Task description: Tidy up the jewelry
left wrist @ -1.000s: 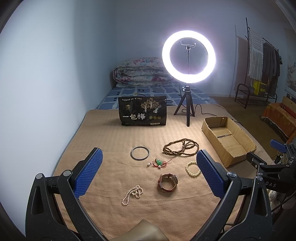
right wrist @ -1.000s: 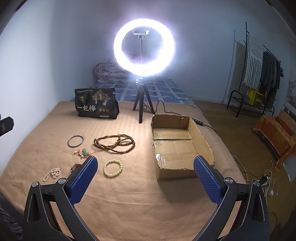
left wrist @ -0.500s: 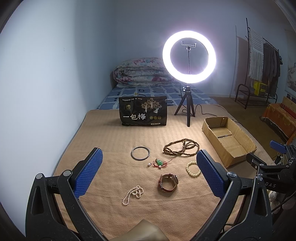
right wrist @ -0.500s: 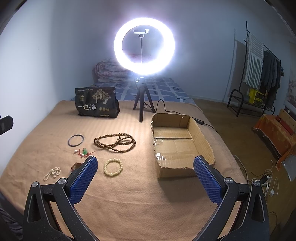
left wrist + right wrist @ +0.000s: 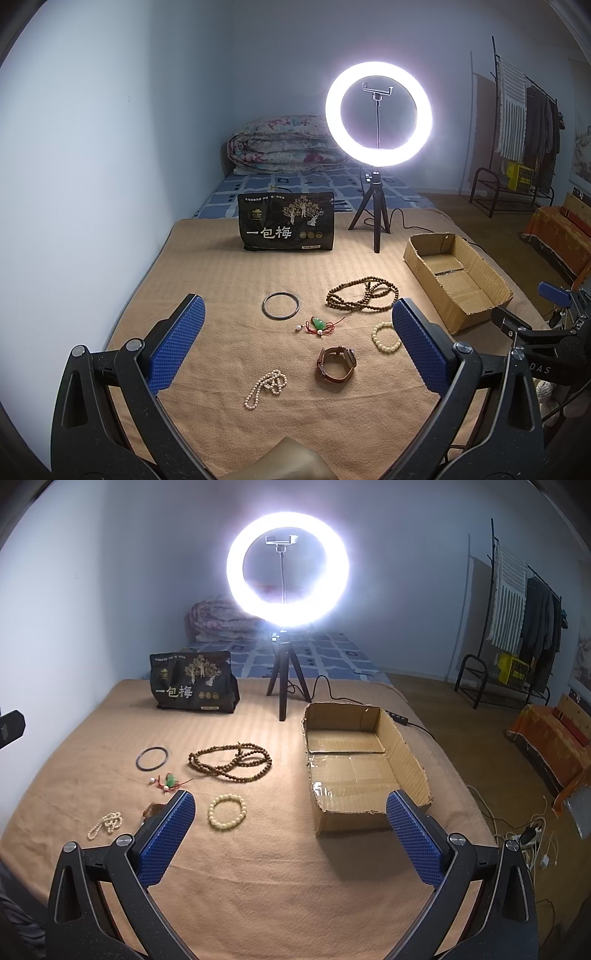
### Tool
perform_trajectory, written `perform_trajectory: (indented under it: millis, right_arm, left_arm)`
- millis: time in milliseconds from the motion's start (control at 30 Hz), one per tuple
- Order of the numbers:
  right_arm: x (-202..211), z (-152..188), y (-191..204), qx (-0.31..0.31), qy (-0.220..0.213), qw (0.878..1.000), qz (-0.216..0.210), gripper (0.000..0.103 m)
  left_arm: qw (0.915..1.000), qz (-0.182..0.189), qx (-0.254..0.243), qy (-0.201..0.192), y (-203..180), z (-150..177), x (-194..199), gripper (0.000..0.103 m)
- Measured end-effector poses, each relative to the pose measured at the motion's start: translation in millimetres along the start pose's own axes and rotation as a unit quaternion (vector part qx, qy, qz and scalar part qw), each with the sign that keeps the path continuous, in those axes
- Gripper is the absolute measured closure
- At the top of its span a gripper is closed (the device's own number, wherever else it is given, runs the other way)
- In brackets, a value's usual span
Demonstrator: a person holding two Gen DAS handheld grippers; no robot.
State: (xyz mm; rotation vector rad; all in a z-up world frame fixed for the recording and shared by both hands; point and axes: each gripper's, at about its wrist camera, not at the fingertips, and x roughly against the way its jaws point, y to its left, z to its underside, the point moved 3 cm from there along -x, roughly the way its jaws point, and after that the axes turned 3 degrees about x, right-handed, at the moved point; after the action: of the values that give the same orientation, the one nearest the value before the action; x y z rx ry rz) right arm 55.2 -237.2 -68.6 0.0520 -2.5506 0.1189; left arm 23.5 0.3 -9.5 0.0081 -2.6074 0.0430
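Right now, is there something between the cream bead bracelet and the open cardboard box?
Nothing visible. The cream bead bracelet lies alone on the tan blanket, and the strip of blanket between it and the open cardboard box is bare. The long brown bead necklace lies farther back, off that path.

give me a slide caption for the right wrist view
Open right gripper above blanket, cream bead bracelet and empty cardboard box ahead.

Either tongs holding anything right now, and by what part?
Nothing is held. The left tongs and right tongs are both open and empty; the jewelry lies on the blanket.
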Motion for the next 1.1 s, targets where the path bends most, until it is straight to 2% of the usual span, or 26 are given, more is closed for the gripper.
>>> perform_trajectory:
  millis: [933,1100]
  right_arm:
    - [0.0,-0.6,0.2,-0.001,0.003,1.000,-0.003,0.000]
    - [-0.5,-2.5,2.5,-0.001,0.005,1.000,-0.007,0.000]
  left_arm:
    - [1.0000,-0.001,0.002,0.000,2.4,-1.4,1.6,0.000]
    - [0.9999,-0.011,0.005,0.001,9.8,-2.9,-1.6,0.000]
